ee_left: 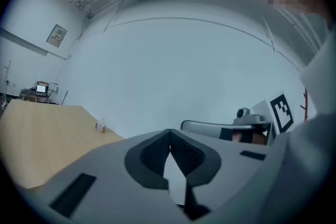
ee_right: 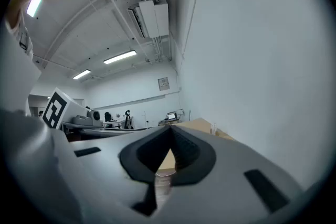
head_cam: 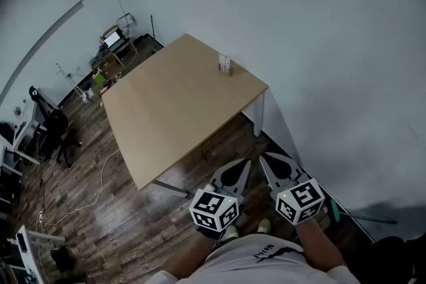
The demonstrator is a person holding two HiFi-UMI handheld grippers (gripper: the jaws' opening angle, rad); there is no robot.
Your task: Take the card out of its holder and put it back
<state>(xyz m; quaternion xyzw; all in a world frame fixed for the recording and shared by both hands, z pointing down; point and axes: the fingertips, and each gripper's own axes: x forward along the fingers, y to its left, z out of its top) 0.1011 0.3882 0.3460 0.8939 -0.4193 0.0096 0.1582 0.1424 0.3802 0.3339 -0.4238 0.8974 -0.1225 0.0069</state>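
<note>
A small clear card holder (head_cam: 225,65) with a white card in it stands upright near the far right edge of the wooden table (head_cam: 173,110). It shows tiny in the left gripper view as the holder (ee_left: 100,125) and in the right gripper view as the holder (ee_right: 213,128). Both grippers hang close to the person's body, well short of the table. The left gripper (head_cam: 244,163) is shut with its tips touching and nothing between them. The right gripper (head_cam: 264,159) is likewise shut and empty.
A white wall runs along the table's right side. A table leg (head_cam: 259,113) stands at the near right corner. Office chairs (head_cam: 56,133), cables (head_cam: 100,183) on the wooden floor and a small desk with a monitor (head_cam: 113,42) lie to the left and back.
</note>
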